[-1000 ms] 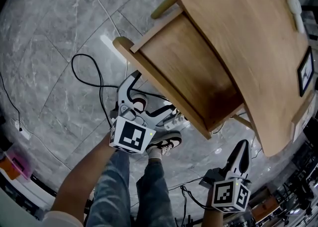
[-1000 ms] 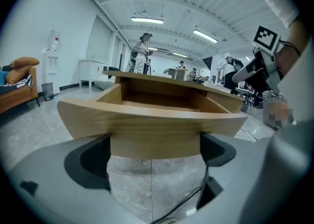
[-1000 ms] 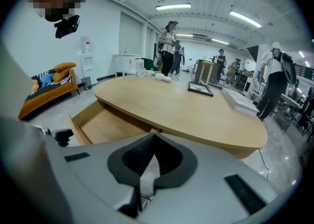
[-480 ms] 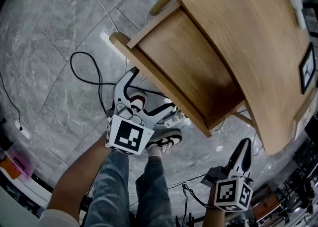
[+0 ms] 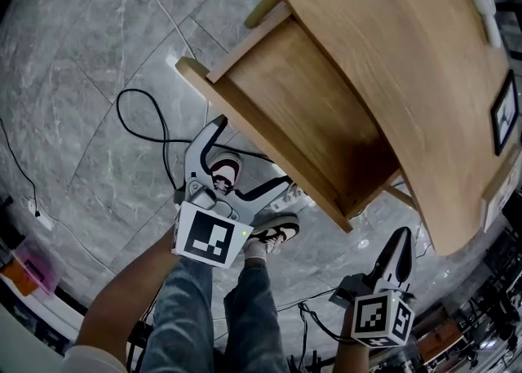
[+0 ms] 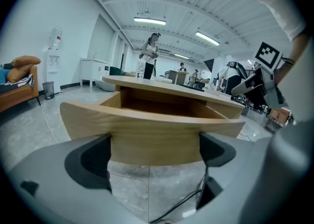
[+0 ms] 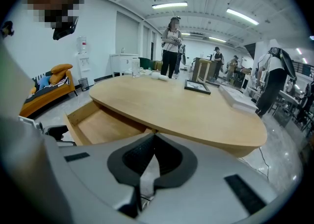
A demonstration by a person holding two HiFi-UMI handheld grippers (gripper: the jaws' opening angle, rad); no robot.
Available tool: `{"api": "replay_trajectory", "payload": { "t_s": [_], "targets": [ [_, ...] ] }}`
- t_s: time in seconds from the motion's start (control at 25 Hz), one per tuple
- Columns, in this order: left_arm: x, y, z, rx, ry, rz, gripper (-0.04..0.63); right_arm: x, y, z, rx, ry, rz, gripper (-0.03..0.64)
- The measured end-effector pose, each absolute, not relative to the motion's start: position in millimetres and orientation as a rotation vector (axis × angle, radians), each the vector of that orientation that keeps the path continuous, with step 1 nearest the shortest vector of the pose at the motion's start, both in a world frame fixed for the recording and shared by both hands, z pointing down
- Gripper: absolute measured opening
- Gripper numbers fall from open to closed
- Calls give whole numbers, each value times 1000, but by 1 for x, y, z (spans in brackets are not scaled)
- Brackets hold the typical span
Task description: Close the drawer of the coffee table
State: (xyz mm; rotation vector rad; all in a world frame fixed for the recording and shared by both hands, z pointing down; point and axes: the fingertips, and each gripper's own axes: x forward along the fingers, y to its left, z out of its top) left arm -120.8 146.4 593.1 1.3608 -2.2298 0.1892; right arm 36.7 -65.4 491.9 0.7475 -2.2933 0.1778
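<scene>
Head view: coffee table, oval wooden tabletop (image 5: pixel 408 61), with its drawer (image 5: pixel 302 110) pulled well out and empty, the curved drawer front (image 5: pixel 253 139) nearest us. The left gripper (image 5: pixel 241 159) hangs low just before that front, apart from it, above a black cable (image 5: pixel 155 130) on the grey stone floor. The right gripper (image 5: pixel 398 249) is held off to the side by the table's edge, well apart from the drawer. Left gripper view: left gripper (image 6: pixel 154 154) open, nothing clasped. The drawer front (image 6: pixel 154 130) fills the gap ahead of the pads, and we cannot tell whether it touches. Right gripper view: right gripper (image 7: pixel 147 161) closed on nothing. The open drawer (image 7: pixel 103 125) lies under the tabletop (image 7: pixel 186 110), which carries a framed picture (image 7: pixel 197 87). Step in hand, as we judge it: the approach, with closing not yet begun. The next move calls for setting the left gripper against the front and pushing straight in. Writing: none legible, only square markers on the gripper cubes (image 5: pixel 214 234).
</scene>
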Motion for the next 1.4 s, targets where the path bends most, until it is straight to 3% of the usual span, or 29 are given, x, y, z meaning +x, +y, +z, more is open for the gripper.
{"api": "replay_trajectory", "payload": {
  "t_s": [1.4],
  "targets": [
    [-168, 85, 592, 1344, -2225, 222, 568, 69, -119, 480, 1008, -2251, 355, 0]
  ]
}}
